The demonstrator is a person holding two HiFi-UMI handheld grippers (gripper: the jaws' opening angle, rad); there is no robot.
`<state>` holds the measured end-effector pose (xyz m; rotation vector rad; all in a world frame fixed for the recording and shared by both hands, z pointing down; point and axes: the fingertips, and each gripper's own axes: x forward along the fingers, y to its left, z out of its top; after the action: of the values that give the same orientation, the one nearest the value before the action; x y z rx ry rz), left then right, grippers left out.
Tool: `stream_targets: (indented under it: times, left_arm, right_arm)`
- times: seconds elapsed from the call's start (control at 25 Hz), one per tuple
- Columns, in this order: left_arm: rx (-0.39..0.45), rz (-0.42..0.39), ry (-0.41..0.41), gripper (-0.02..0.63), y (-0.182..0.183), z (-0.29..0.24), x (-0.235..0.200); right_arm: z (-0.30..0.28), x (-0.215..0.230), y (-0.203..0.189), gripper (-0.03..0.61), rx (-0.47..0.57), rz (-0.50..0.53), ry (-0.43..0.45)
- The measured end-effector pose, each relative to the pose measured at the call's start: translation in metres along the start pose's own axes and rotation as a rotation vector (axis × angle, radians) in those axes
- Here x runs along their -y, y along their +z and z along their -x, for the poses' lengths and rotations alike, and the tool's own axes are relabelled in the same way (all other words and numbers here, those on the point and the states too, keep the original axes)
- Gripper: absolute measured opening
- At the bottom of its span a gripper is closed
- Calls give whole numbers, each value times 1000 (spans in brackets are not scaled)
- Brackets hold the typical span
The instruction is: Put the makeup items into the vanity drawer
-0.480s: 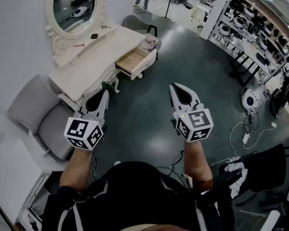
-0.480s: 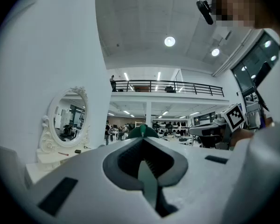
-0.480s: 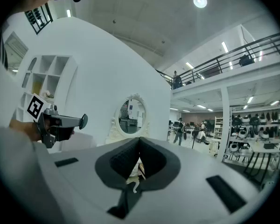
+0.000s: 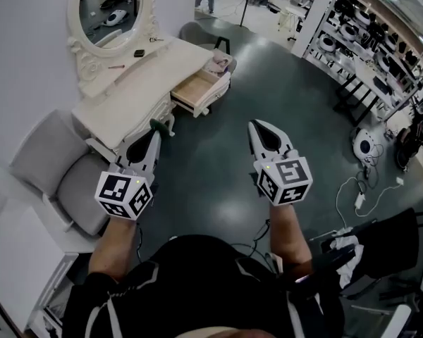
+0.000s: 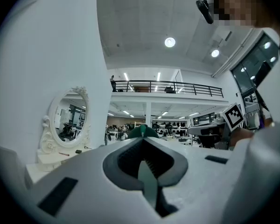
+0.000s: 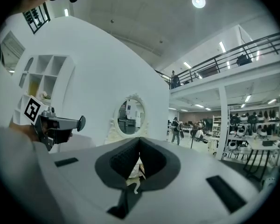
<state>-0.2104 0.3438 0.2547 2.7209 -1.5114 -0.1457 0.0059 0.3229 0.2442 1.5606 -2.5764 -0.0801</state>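
— Where are the makeup items (image 4: 137,53) now?
— They lie on the surface (image 4: 144,83) of the vanity (image 4: 142,115), near the foot of the mirror (image 4: 111,9). I see a small dark flat piece, a thin pink stick (image 4: 115,66) closer to the front edge, and one more small dark thing (image 4: 155,39) beside the mirror frame. They are too small to say more.
— And the drawer (image 4: 194,90)?
— It is pulled out at the end of the vanity farther from the person. Its front is cream and curved like the rest. The inside is bare pale wood, a plain box. I cannot tell whether anything lies in it. Just beside it a pale pinkish bundle (image 4: 218,63) rests on a seat.
— How does the vanity look?
— It is cream-white and painted, with carved scrolls around the oval mirror and on the legs. The top is smooth, with a wavy front edge. A grey padded chair (image 4: 60,171) stands at its near end, on the dark glossy floor (image 4: 268,97).
— The grippers?
— Both are level above the floor, well apart from the vanity. The left gripper (image 4: 154,127) is fully closed, its green tips meet, and nothing is between them. The right gripper (image 4: 255,125) is closed too, tips together, and holds nothing. Both are white plastic with dark ribbed pads.
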Motion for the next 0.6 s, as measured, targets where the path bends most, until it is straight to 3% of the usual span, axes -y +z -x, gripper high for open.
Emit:
stream_targets:
  times: [0.6]
  left_arm:
    - [23, 20, -57, 3, -3, 10, -39]
  right_arm:
    - [-23, -38, 0, 5, -12, 18, -10]
